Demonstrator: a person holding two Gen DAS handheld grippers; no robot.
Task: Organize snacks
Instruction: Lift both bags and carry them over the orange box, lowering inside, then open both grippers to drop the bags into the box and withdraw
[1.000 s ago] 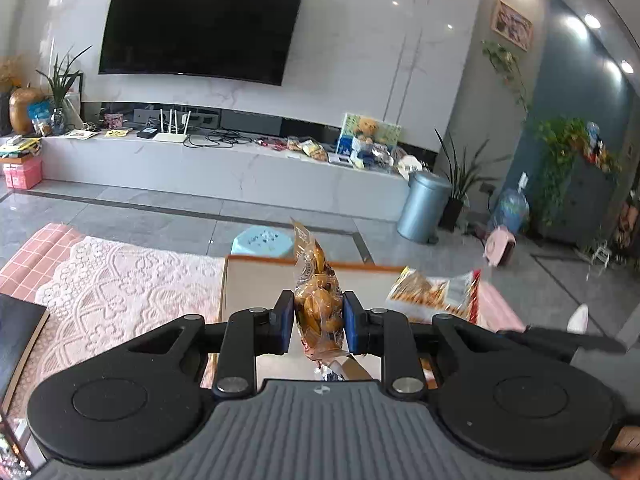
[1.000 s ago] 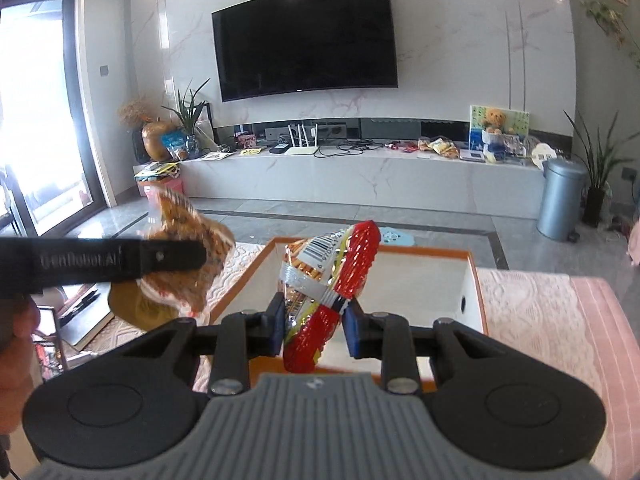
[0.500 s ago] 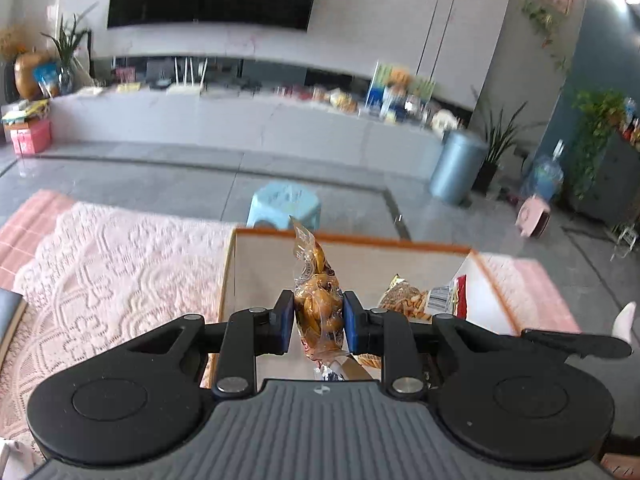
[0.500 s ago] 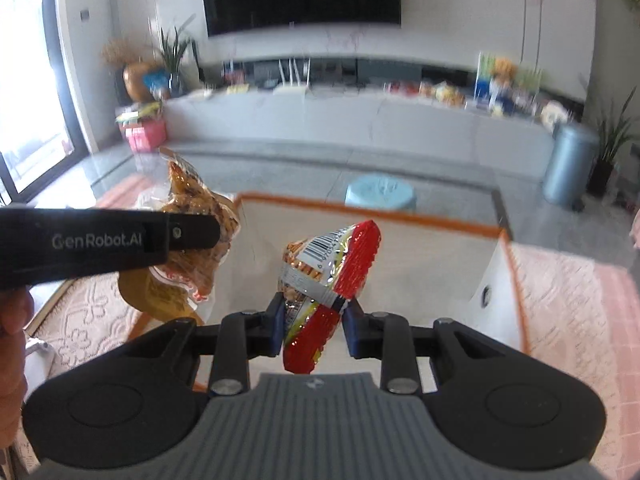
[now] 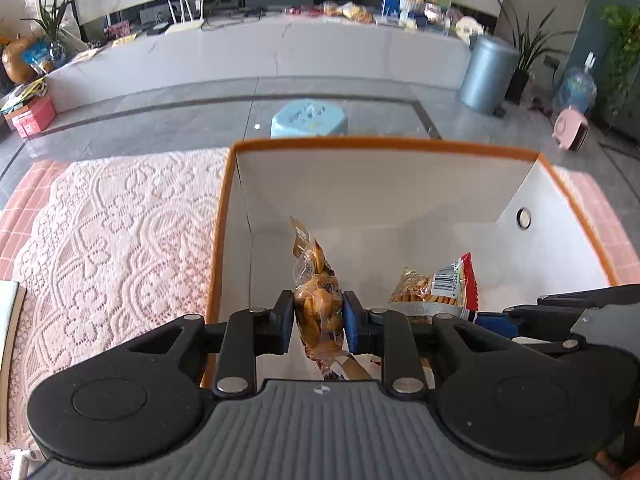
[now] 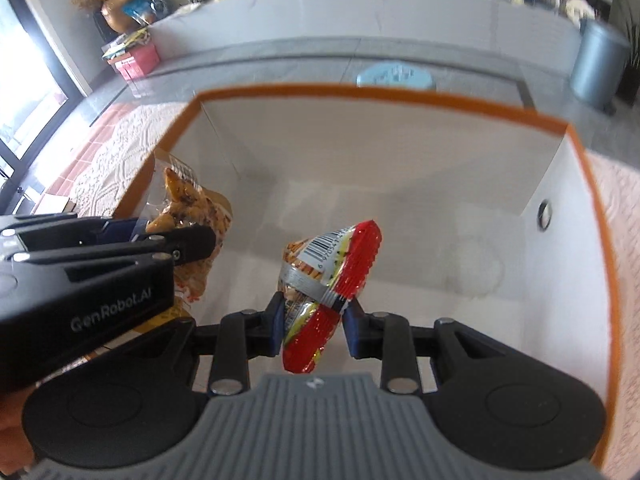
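My left gripper [image 5: 319, 322] is shut on a clear bag of brown snacks [image 5: 316, 300] and holds it inside the white box with the orange rim [image 5: 360, 145]. My right gripper [image 6: 313, 322] is shut on a red and silver snack packet [image 6: 328, 292], also held inside the box [image 6: 400, 94]. The red packet [image 5: 444, 284] and right gripper show at the right of the left wrist view. The left gripper with the brown snack bag [image 6: 188, 208] shows at the left of the right wrist view. The box floor looks bare.
The box stands on a pink lace tablecloth [image 5: 112, 232]. Beyond it are a light blue stool [image 5: 308, 118], a grey bin [image 5: 486, 76] and a long white TV bench [image 5: 260, 48]. A round hole [image 6: 543, 212] is in the box's right wall.
Both grippers have tilted down and moved forward, lowering their snack bags from above the box rim into the box. Both stay shut on their bags.
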